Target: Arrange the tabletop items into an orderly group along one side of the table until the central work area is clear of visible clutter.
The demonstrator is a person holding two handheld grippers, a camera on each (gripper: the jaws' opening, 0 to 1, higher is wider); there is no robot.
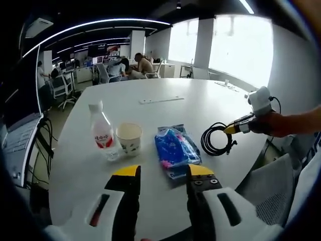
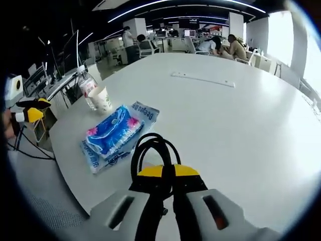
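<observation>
My left gripper [image 1: 163, 173] stands open over the table's near edge, nothing between its jaws. Just beyond it lie a blue tissue pack [image 1: 175, 148], a paper cup [image 1: 129, 138] and a clear bottle with a red label [image 1: 103, 131], side by side. To their right, a coiled black cable [image 1: 216, 139] rests on the table with my right gripper [image 1: 233, 129] shut on its end. In the right gripper view, my right gripper [image 2: 168, 173] pinches the cable loop [image 2: 153, 145]; the tissue pack [image 2: 113, 133], cup [image 2: 102, 99] and bottle [image 2: 88, 90] lie beyond, and the left gripper [image 2: 32, 109] stands at the left edge.
The round white table [image 1: 200, 105] carries a flat white strip [image 1: 161, 100] near its middle. A grey mesh chair [image 1: 268, 193] stands at the table's edge by a person's hand [image 1: 281, 123]. Desks, office chairs and seated people are far behind.
</observation>
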